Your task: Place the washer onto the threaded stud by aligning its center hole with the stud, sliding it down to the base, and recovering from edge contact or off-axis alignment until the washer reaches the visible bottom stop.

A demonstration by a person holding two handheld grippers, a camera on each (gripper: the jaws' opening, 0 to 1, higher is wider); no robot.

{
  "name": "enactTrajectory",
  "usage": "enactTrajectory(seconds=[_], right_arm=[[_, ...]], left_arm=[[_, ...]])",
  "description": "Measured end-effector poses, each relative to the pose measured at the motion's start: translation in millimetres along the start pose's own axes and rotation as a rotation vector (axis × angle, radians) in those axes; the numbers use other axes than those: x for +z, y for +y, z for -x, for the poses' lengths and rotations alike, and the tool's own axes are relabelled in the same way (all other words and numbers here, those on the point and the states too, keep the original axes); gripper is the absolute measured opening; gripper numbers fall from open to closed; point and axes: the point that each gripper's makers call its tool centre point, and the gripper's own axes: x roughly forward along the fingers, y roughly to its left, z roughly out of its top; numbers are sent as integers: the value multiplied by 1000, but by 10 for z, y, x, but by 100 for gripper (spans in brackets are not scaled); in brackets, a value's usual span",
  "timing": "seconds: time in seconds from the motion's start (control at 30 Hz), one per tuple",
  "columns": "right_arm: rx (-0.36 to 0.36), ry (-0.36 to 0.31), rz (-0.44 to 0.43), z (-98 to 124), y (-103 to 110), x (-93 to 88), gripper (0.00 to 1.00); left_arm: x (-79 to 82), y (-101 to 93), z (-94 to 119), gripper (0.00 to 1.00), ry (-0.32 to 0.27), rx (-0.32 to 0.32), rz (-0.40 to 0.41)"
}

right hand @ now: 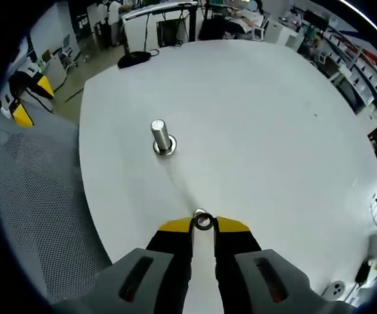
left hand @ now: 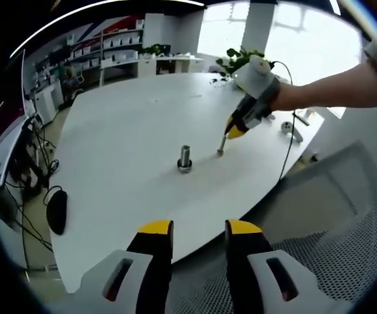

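step in hand: pickup. my right gripper point(right hand: 203, 224) is closed on the washer point(right hand: 202, 221), pinching it at the tips, low against the table point(right hand: 273, 118). the threaded stud point(right hand: 161, 137) stands upright, well apart. my left gripper point(left hand: 198, 230) hangs open, holding nothing. next i must lift, carry over, and centre the hole on the stud axis.

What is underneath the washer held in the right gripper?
The washer sits between the right gripper tips, with bare white table around it. Whether it touches the table is hidden. The stud stands apart.
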Motion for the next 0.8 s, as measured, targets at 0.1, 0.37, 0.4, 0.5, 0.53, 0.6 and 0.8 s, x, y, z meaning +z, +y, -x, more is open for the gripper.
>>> enactTrajectory(seconds=[0.1,0.37,0.4,0.5,0.53,0.6,0.8], right_arm=[[-3,-1,5,-6,-16,19,13],[9,23,8,-44,-3,9,13],[9,27,11,-55,5,-3,13],[11,38,19,-99,3,-32,13],[14,40,16,-129,-7,-36,13],[16,44,14,-158,-2,-31,13],[31,74,38,-299,36,-56,13]], left_arm=[[1,-3,0,30,-1,-2,3],[7,-6,0,29,-3,-4,5],[9,-7,-1,29,-5,-4,5],[10,-6,0,29,-4,-4,7],[15,-5,1,29,-7,-4,7],[12,-6,-2,29,-6,-5,10],[-10,-24,-5,28,6,-12,4]])
